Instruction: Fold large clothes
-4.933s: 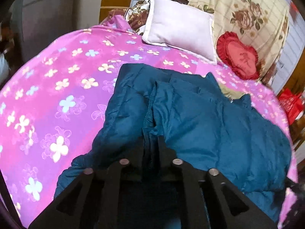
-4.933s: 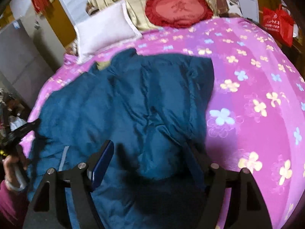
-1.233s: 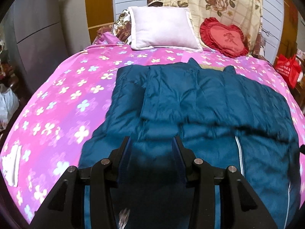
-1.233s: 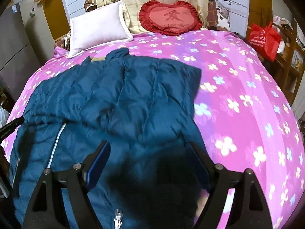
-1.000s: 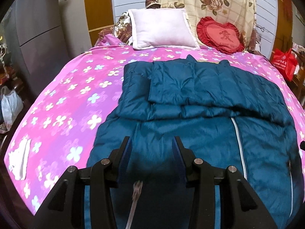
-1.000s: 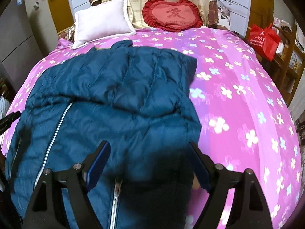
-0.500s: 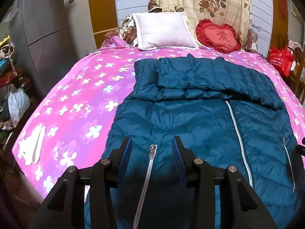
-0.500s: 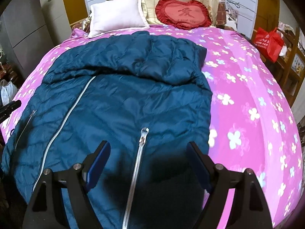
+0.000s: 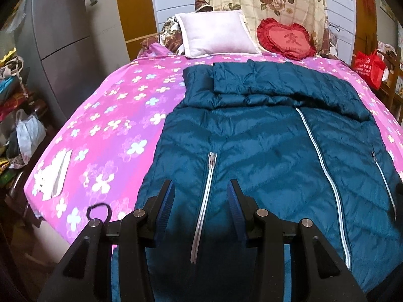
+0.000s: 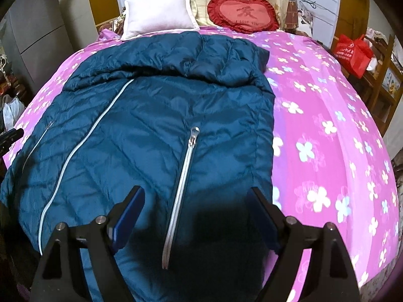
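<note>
**Big teal puffer coat spread out on the bed, both grippers empty**

So the coat (image 9: 264,151) is a dark teal quilted one, lying front-up across a bed with a pink flowered sheet (image 9: 113,125). Its hem end is nearest the cameras and hangs a bit over the near edge of the mattress. The far end, up toward the pillows, has the sleeves or upper part folded across the body in a thick band; can't tell exactly which layer is which there. Silver zippers run lengthwise down the front: a long main one (image 9: 320,156) and a shorter pocket zipper (image 9: 205,196) on each side.

The left gripper (image 9: 200,193) hovers over the hem on the coat's left side, jaws set fairly narrow, straddling the pocket zipper from above with nothing pinched between them. The right gripper (image 10: 195,201) is over the other side, jaws spread wide, also empty, with that side's pocket zipper (image 10: 181,183) showing in the gap.

At the head of the bed sit a white pillow (image 9: 216,35) and a red heart-shaped cushion (image 9: 287,40). A red bag (image 10: 352,50) sits off to the right of the bed, and a small black loop (image 9: 98,210) lies on the sheet near the left gripper.
</note>
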